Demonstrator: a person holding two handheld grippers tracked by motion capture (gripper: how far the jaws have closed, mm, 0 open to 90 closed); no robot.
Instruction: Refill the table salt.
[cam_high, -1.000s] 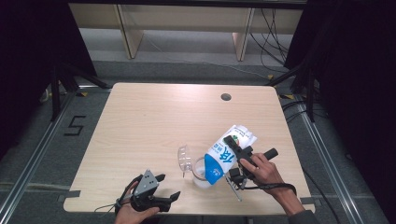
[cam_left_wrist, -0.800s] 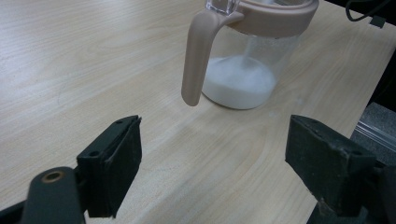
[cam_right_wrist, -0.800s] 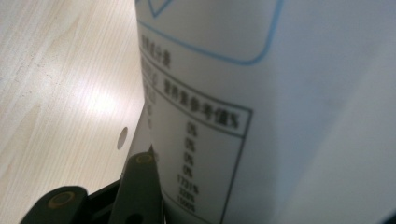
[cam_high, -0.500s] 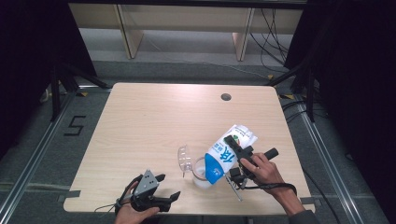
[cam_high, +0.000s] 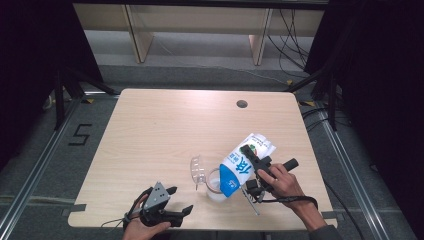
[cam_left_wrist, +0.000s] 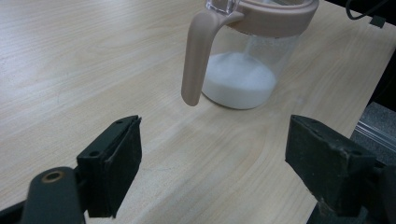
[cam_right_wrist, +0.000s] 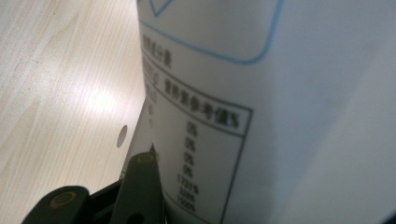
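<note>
The right hand-held gripper (cam_high: 257, 175) pinches a blue-and-white milk carton (cam_high: 243, 164), tipped mouth-down over a clear jug (cam_left_wrist: 247, 56) near the surface's (cam_high: 165, 130) front edge. The carton's spout is hidden behind its body. Its printed table is too blurred to read. The left hand-held gripper (cam_left_wrist: 212, 158) rests spread, empty, short of the jug's pink handle (cam_left_wrist: 196, 60).
</note>
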